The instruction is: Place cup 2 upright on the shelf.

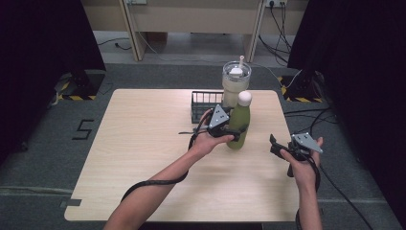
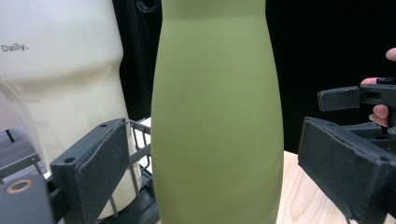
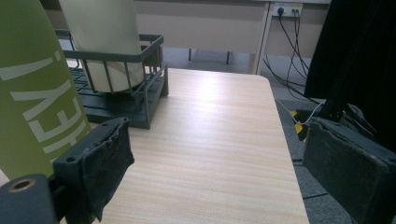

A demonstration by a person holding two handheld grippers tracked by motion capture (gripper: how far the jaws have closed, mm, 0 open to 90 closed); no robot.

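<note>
A green bottle (image 1: 238, 128) with a white cap stands upright on the table, just in front of the wire rack. My left gripper (image 1: 232, 132) reaches around its lower body from the left. In the left gripper view the bottle (image 2: 217, 116) sits between the jaws of the left gripper (image 2: 210, 158), with a thin gap between each pad and the bottle's side. My right gripper (image 1: 274, 144) is held to the right of the bottle, apart from it. In its own view the right gripper (image 3: 219, 158) is open with nothing between its jaws, and the bottle (image 3: 32, 102) stands at the left.
A black wire rack (image 1: 200, 111) behind the bottle holds a tall cream tumbler (image 1: 235, 81) with a clear lid. The wooden table (image 1: 143, 158) ends close to the right gripper's side. Cables and desk legs lie on the floor beyond the far edge.
</note>
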